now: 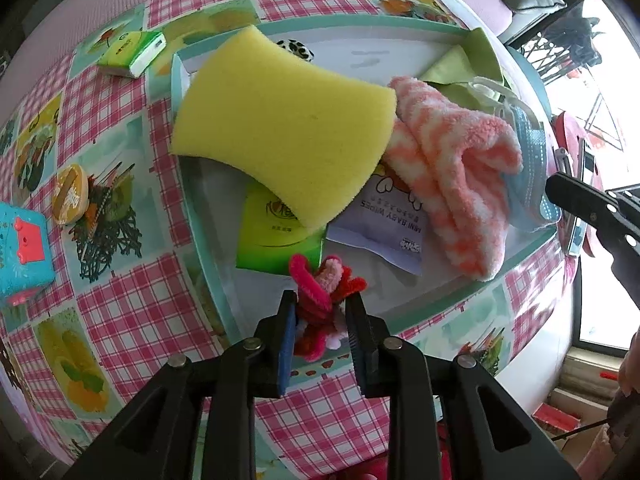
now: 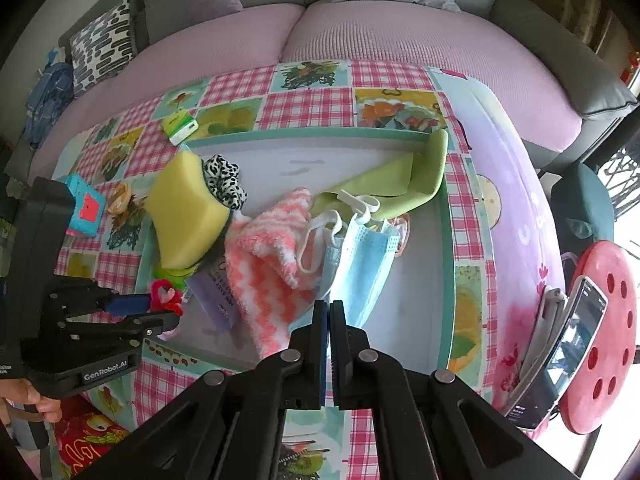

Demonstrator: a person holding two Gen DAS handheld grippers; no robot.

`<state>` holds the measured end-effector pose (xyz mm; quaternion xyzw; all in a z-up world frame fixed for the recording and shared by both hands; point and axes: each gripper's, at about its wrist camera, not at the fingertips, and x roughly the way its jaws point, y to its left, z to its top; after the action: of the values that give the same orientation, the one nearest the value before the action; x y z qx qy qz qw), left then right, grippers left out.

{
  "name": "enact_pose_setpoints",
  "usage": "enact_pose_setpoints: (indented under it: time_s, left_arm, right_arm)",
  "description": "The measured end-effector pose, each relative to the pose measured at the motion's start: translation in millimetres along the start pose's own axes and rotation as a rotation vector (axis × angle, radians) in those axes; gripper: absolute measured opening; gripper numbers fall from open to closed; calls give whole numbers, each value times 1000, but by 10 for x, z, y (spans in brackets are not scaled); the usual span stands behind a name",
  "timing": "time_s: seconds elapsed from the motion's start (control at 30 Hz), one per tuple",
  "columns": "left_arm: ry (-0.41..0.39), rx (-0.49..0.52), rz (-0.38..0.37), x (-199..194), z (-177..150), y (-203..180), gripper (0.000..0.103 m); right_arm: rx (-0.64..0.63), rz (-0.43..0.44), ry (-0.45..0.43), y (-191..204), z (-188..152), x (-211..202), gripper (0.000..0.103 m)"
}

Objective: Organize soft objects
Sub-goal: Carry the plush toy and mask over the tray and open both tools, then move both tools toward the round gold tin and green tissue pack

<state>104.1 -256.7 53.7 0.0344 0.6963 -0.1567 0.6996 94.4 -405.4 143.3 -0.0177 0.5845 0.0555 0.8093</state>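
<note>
Left wrist view: the left hand-held gripper (image 1: 320, 312) is clamped on a fuzzy red-and-pink bundle (image 1: 324, 292) right over the tray's (image 1: 216, 280) near edge. The right hand-held gripper (image 2: 329, 316) is pressed together, empty, by the striped cloth (image 2: 264, 264).

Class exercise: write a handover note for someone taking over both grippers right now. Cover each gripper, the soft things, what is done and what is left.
Left gripper: shut on the red-pink pipe-cleaner bundle, over the tray's near edge.
Right gripper: shut, empty, above the tray.
Done: sponge, fluffy cloth, masks and green cloth lie in the tray.
Left: drop the bundle in; the tissue pack and blue box sit outside.
</note>
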Motion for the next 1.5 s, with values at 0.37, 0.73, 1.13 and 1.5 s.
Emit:
enact_pose_setpoints:
  time_s: [0.37,0.73,1.13,1.5]
  left_arm:
    - [-64,-4,-1,-346,-50,100,57]
    - [-152,-78,87,-624,-178,430,86]
    - [-174,-217,133,-628,-315,832,86]
    - [-238,-241,147,-951,-403,1082,86]
  right_arm:
    - [-38,-25,-10,133,11,-124,2]
    - [-57,-33,-27,308,45,-231,62]
    - [-94,-29,-37,564,28,-259,103]
    - [-92,-36,-119,745,100,-467,103]
